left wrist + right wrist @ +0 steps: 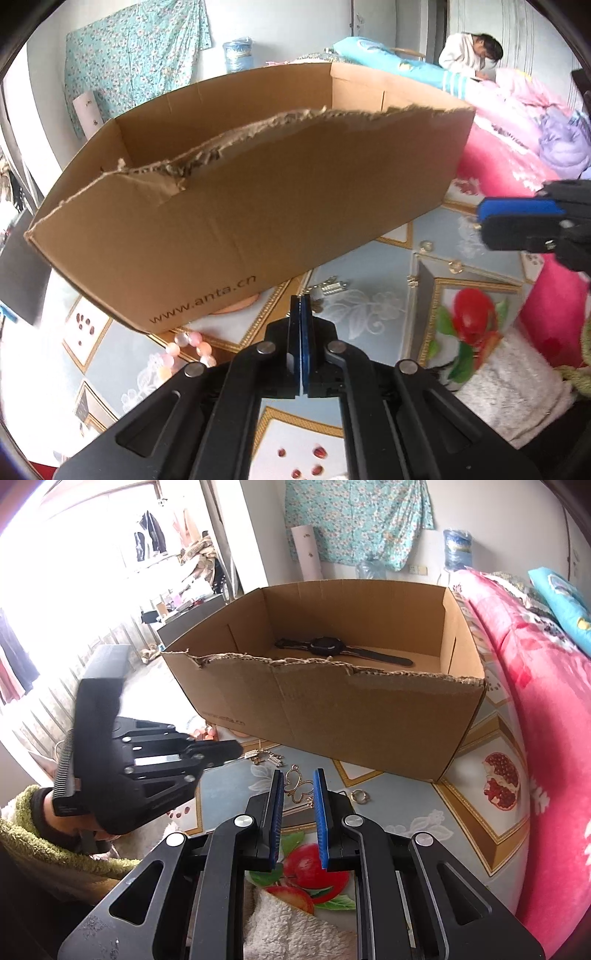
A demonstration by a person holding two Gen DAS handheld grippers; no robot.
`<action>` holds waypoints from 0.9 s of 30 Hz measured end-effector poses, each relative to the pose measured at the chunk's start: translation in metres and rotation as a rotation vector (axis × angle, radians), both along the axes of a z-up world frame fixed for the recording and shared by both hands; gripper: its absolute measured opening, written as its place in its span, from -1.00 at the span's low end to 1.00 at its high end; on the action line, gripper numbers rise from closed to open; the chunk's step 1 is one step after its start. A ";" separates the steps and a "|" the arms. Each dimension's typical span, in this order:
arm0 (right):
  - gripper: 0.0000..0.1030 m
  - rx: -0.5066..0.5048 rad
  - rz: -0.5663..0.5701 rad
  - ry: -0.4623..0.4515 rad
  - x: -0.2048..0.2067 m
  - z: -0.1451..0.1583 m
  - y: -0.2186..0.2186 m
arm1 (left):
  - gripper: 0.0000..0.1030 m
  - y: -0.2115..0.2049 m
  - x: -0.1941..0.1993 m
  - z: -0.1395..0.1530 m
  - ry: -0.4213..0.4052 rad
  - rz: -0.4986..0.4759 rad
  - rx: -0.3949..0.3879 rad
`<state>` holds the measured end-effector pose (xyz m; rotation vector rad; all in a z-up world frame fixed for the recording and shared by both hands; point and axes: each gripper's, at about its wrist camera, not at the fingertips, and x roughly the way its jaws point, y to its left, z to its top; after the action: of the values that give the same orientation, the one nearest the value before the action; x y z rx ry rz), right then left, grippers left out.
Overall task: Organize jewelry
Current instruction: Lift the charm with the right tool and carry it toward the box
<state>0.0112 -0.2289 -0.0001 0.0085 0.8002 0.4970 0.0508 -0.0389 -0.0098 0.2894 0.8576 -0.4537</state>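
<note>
**A:** 2 tools are over the surface (406,812). Which one matters right now?

**B:** The right tool (298,775). Its jaws stand a narrow gap apart, and the gold butterfly pendant (300,789) sits framed between the tips. It is mid-surface, in front of the near long wall of the cardboard box (332,709). I cannot tell whether the pads are pressing on it yet.

**A:** And the left tool (301,301)?

**B:** Fully closed, pads together, its tip just beside a small silver piece (255,755). I cannot tell if anything thin is caught in it.

**A:** How does the pendant lie?

**B:** Its longer line slants across the gap, from the left pad toward the right one.

**A:** So how should the pick go?

**B:** I would squeeze on the wire outline, not the open loops. I would also check the grip is firm before lifting, then clear the torn wall. A ring (357,796) lies just right of the tool, so I would avoid dragging it.

**A:** Where would it go?

**B:** Probably beside the 1 watch (325,646) already in the box. Its strap is stretched along the box's length.
</note>
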 end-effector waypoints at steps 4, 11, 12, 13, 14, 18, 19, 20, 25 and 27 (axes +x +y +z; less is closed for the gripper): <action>-0.73 0.000 -0.005 -0.001 -0.002 0.001 -0.002 | -0.98 -0.001 0.009 -0.004 0.017 -0.006 -0.006; -0.73 -0.004 -0.011 0.003 -0.001 0.001 -0.001 | -0.65 0.005 0.017 -0.001 0.060 -0.005 -0.078; -0.73 -0.004 -0.012 0.004 -0.001 0.001 0.000 | -0.65 0.005 0.018 -0.002 0.062 -0.004 -0.078; -0.73 -0.003 -0.012 0.005 -0.001 0.001 0.000 | -0.65 0.005 0.020 -0.003 0.066 -0.002 -0.074; -0.73 -0.003 -0.011 0.005 -0.001 0.000 0.000 | -0.65 0.006 0.021 -0.005 0.069 0.003 -0.066; -0.73 -0.001 -0.012 0.007 -0.001 0.000 0.001 | -0.65 0.004 0.022 -0.008 0.078 -0.001 -0.056; -0.73 -0.001 -0.013 0.008 -0.001 0.000 0.001 | -0.65 0.000 0.023 -0.008 0.077 -0.003 -0.054; -0.73 -0.001 -0.014 0.008 -0.001 0.000 0.001 | -0.65 -0.002 0.023 -0.009 0.077 -0.007 -0.052; -0.73 0.001 -0.017 0.011 0.000 -0.001 -0.001 | -0.83 -0.010 0.020 -0.010 0.056 -0.028 -0.017; -0.73 0.001 -0.018 0.009 -0.001 0.000 -0.001 | -0.87 -0.008 0.022 -0.010 0.065 -0.022 -0.029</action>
<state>0.0103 -0.2296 -0.0005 0.0194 0.8083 0.4803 0.0732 -0.0473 -0.0197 0.2587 0.9114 -0.4980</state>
